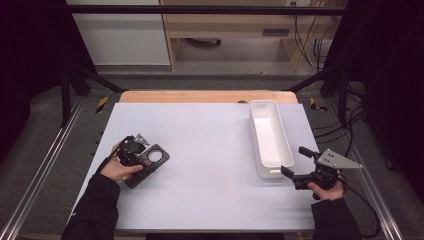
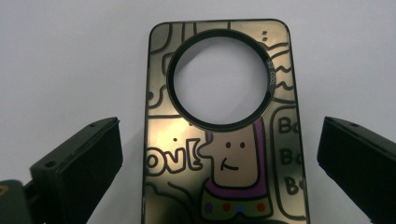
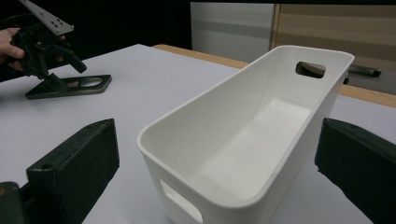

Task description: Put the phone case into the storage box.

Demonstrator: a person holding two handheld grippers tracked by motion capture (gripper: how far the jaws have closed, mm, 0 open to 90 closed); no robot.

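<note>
Item: phone case point(image 2: 224, 140), flat on white table point(image 1: 210, 170), lay between left gripper point(image 2: 219, 154) jaws, which stood apart, not touching it. Right gripper point(image 3: 215, 163) jaws apart w/ white bin point(image 3: 261, 130) end between. Case prob. light, thin, stiff, glossy/slippery; grip across long edges. Left gripper view gave cartoon print & round cutout; high view gave layout.

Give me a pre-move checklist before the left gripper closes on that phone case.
1. Left gripper open: ok.
2. Phone case between the fingers: ok.
3. Case flat on the white table: ok.
4. White bin empty: ok.
5. Right gripper open at the bin's near end, apart from the case: ok.
6. Fingers low enough to catch the case's edges: cannot tell.
</note>
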